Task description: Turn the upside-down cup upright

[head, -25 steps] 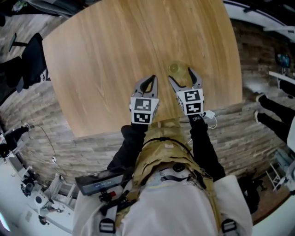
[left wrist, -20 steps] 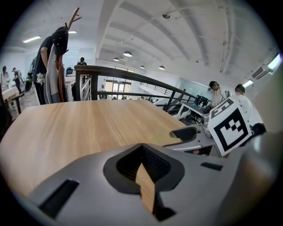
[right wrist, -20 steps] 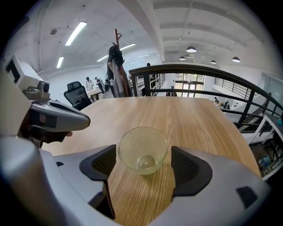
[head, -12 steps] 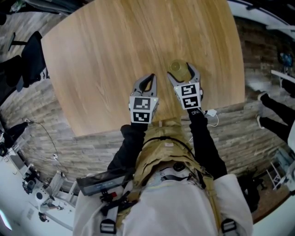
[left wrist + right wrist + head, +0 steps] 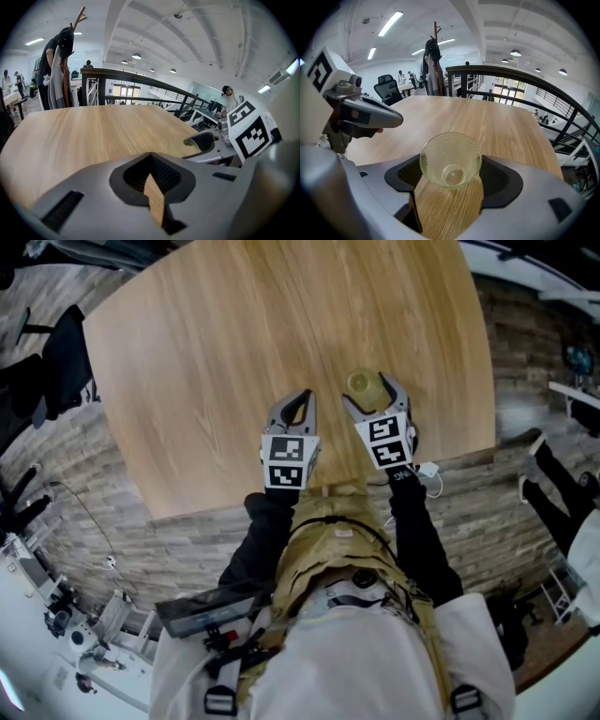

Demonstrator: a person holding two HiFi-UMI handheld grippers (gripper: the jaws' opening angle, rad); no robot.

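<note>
Where the cup is: the glass cup (image 5: 450, 159) sits right between the two jaws of the right gripper (image 5: 371, 392), out near their tips.
How the cup lies: its open mouth looks back toward the gripper and its bottom points away, so it is neither upside down nor upright. It is on its side.
Right gripper: its jaws pinch the cup from both sides, and the rim touches a pad on each side.
Left gripper: the left gripper (image 5: 306, 397) is just beside the right one, on its left. Its jaws are pressed almost together with nothing in them, only a thin strip of wood showing through.
Under the jaws: the wooden table (image 5: 234, 352) is below the cup. The cup looks lifted a little off it, but that is hard to be sure of.
Step now: I think the turn is about half done.
Next move: it calls for rolling the right gripper more, until the mouth points up. Then the cup goes down flat on its bottom, and the jaws let go.
Watch out: glass is smooth, so the pinch should stay firm while it turns.
</note>
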